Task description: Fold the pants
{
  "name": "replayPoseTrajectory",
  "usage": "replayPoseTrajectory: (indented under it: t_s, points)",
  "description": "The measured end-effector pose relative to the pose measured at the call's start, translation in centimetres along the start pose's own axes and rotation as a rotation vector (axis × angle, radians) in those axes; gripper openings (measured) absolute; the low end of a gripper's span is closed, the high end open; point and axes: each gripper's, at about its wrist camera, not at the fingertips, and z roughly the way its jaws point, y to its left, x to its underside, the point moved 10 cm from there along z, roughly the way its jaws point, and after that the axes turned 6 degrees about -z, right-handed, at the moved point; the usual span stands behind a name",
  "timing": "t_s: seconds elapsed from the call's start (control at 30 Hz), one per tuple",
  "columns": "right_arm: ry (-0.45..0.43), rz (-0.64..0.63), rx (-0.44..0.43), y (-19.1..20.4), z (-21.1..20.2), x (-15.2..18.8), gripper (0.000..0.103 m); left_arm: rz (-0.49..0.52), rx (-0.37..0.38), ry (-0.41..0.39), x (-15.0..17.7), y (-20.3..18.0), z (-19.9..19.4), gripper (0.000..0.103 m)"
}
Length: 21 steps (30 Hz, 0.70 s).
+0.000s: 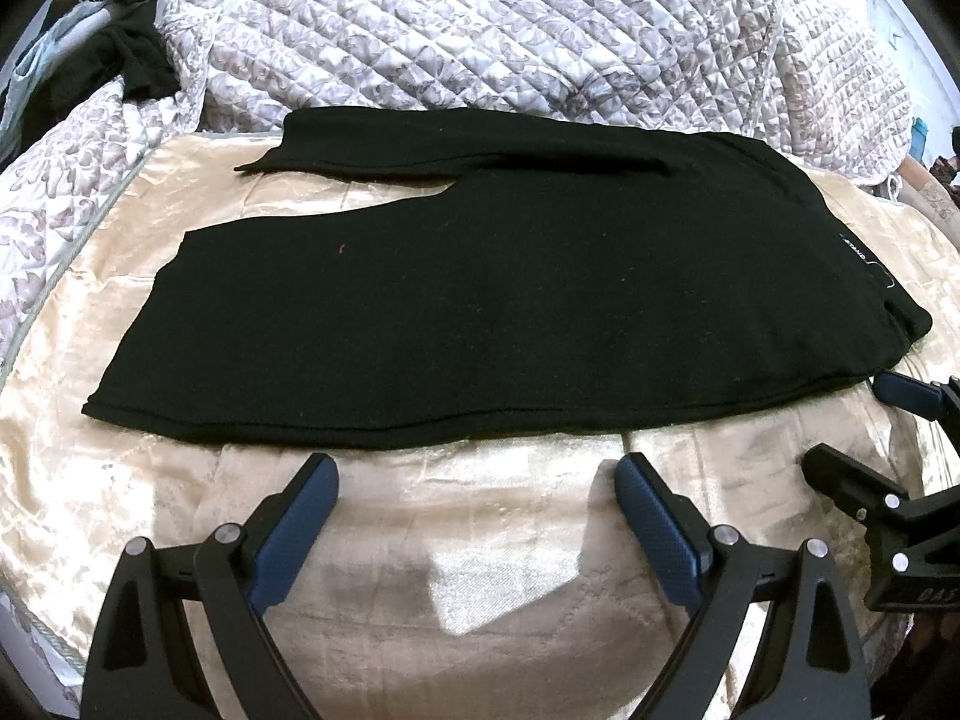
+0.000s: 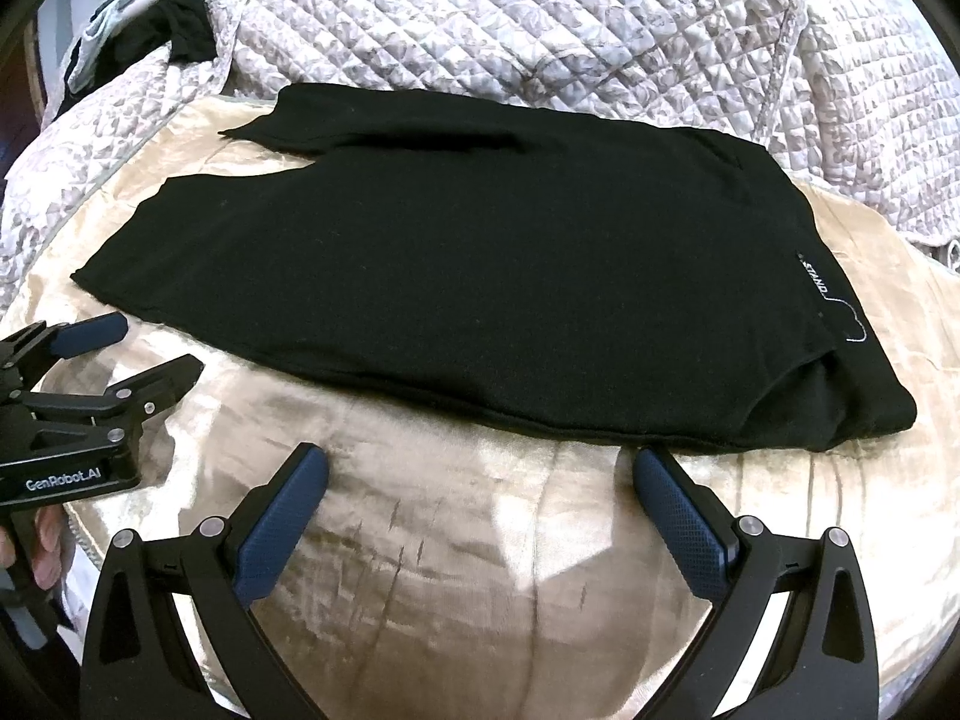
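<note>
Left wrist view: black pants [image 1: 480, 300] lie flat on the beige cover [image 1: 480, 540], legs left, waistband right, still spread in a V; no fold made; left gripper [image 1: 477, 480] jaws apart, empty, just near the hem edge.

Right wrist view: right gripper [image 2: 480, 471] jaws apart, empty, near the waist corner; every fold remains.
</note>
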Motion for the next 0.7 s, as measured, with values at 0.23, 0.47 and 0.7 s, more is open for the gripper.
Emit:
replayPoseTrajectory:
  t_s: [0.23, 0.47, 0.7]
  points:
    - [-0.026, 0.009, -0.011, -0.1, -0.5, -0.3, 0.099, -0.003, 0.007, -0.003, 0.0, -0.2, -0.3, 0.094]
    - [-0.050, 0.034, -0.030, -0.3, -0.8, -0.6, 0.099, -0.002, 0.014, -0.018, -0.2, -0.3, -0.8, 0.091]
    - [-0.074, 0.085, -0.033, -1.4, -1.4, -1.0, 0.099, -0.017, 0.021, -0.023, -0.5, 0.0, -0.9, 0.086]
